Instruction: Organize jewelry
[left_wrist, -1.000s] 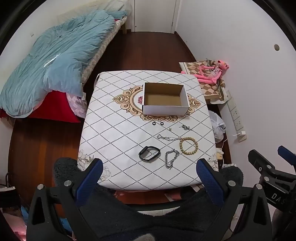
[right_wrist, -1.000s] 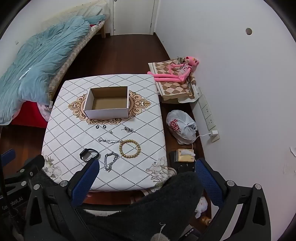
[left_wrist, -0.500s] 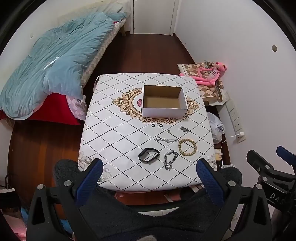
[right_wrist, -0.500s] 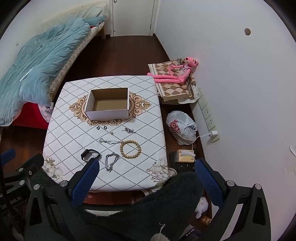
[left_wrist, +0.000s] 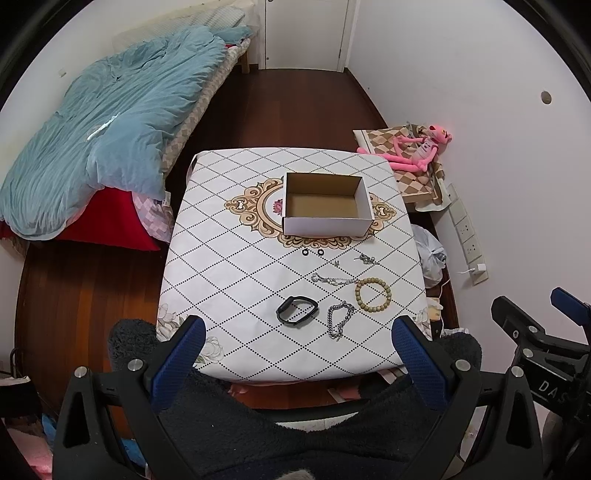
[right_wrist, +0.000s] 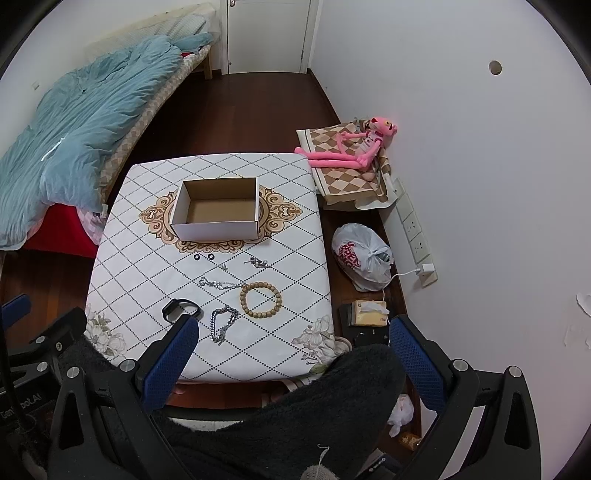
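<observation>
Both tools hang high above the near edge of the tabletop (left_wrist: 229, 266), which wears a white cloth with a black diamond grid and a gold medallion at its middle. The left tool (left_wrist: 295, 354) has its blue-padded fingers spread wide with nothing between them, and the right tool (right_wrist: 291, 350) is spread just as wide and equally bare; neither touches the jewelry. An open cardboard box (left_wrist: 325, 205), white outside and brown inside, sits on the medallion toward the far side. Nearer than the box, the pieces lie loose on the cloth, apart from one another: two small black rings (left_wrist: 312, 252) side by side just near of the box, a small silver trinket (left_wrist: 365, 259) to their right, and between them a tiny piece too small to make out. Nearer still, a thin silver chain (left_wrist: 332, 279) lies crosswise with its right end almost at a wooden bead bracelet (left_wrist: 373, 295). Closest to the near edge are a black band (left_wrist: 297, 310) on the left and a chunky silver link bracelet (left_wrist: 340, 320) just to its right. Left of the tabletop a bed (left_wrist: 110, 122) carries a blue quilt, and on the right a pink plush toy (right_wrist: 354, 147) rests on a checkered cushion against the wall.
</observation>
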